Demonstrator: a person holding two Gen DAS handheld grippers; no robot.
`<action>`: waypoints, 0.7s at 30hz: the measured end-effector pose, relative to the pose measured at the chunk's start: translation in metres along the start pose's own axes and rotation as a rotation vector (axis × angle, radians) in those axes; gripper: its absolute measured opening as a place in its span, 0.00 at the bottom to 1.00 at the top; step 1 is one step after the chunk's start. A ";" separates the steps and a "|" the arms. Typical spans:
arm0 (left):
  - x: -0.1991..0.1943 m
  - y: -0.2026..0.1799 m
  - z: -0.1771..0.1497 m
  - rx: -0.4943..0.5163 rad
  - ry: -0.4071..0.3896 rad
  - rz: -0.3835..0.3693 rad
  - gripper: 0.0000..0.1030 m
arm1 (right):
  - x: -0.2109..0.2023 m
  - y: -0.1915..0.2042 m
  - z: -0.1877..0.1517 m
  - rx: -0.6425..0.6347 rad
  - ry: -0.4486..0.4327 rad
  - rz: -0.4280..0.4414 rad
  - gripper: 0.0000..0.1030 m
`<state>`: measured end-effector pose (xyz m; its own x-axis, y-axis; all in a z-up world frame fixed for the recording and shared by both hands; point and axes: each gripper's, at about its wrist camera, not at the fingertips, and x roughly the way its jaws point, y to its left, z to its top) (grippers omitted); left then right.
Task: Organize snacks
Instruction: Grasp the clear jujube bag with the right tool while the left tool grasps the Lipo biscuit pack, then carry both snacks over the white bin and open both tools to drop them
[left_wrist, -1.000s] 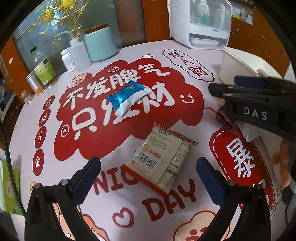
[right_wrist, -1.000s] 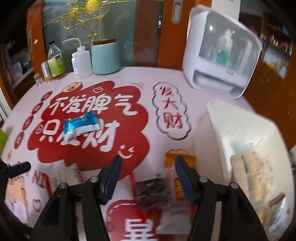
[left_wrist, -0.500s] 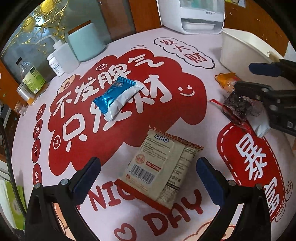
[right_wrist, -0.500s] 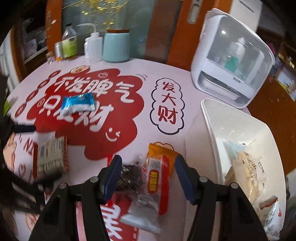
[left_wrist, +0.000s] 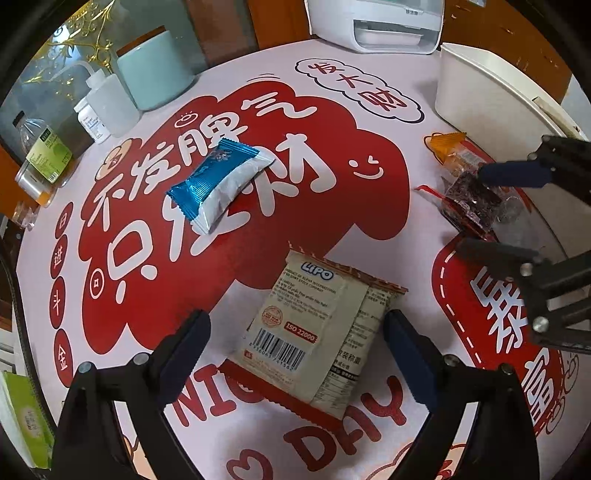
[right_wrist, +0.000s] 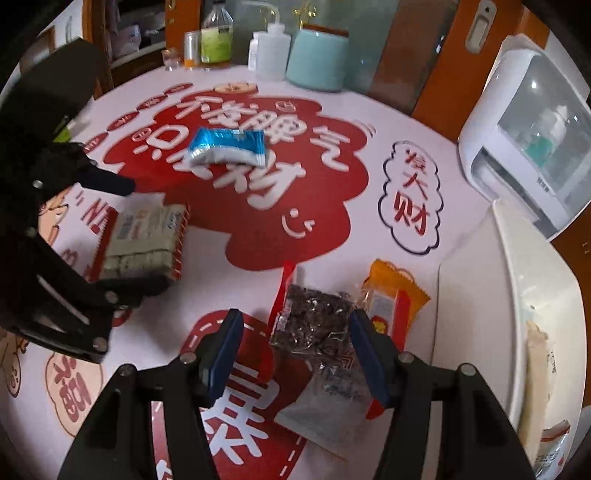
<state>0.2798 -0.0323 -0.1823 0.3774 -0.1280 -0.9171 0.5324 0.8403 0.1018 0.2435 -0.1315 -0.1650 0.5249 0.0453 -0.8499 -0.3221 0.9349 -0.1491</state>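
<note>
Left gripper (left_wrist: 297, 354) spread wide, straddling beige red-edged Lipo biscuit packet (left_wrist: 314, 336) on printed tablecloth (left_wrist: 332, 192). Right gripper (right_wrist: 295, 354) wide around clear dark-snack bag (right_wrist: 314, 325), beside white plastic bin (right_wrist: 480, 314).

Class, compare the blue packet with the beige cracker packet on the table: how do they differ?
The blue packet is shiny blue and silver; the cracker packet is beige with red edges. The blue packet looks smaller and puffier, the cracker packet larger and flatter. The cracker packet lies between the open left claw; the blue packet lies farther off. Both are sealed.
</note>
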 end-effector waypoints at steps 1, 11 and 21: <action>0.000 0.001 0.000 -0.003 0.001 -0.005 0.90 | 0.001 0.000 0.000 -0.003 0.005 -0.003 0.58; -0.004 -0.006 -0.002 -0.009 -0.001 -0.061 0.56 | -0.002 0.004 -0.002 0.001 -0.007 0.055 0.40; -0.029 -0.011 -0.010 -0.048 -0.009 -0.020 0.46 | -0.037 0.014 -0.010 0.024 -0.061 0.052 0.40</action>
<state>0.2551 -0.0322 -0.1605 0.3738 -0.1494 -0.9154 0.5031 0.8618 0.0649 0.2115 -0.1238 -0.1406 0.5554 0.1149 -0.8236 -0.3317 0.9388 -0.0927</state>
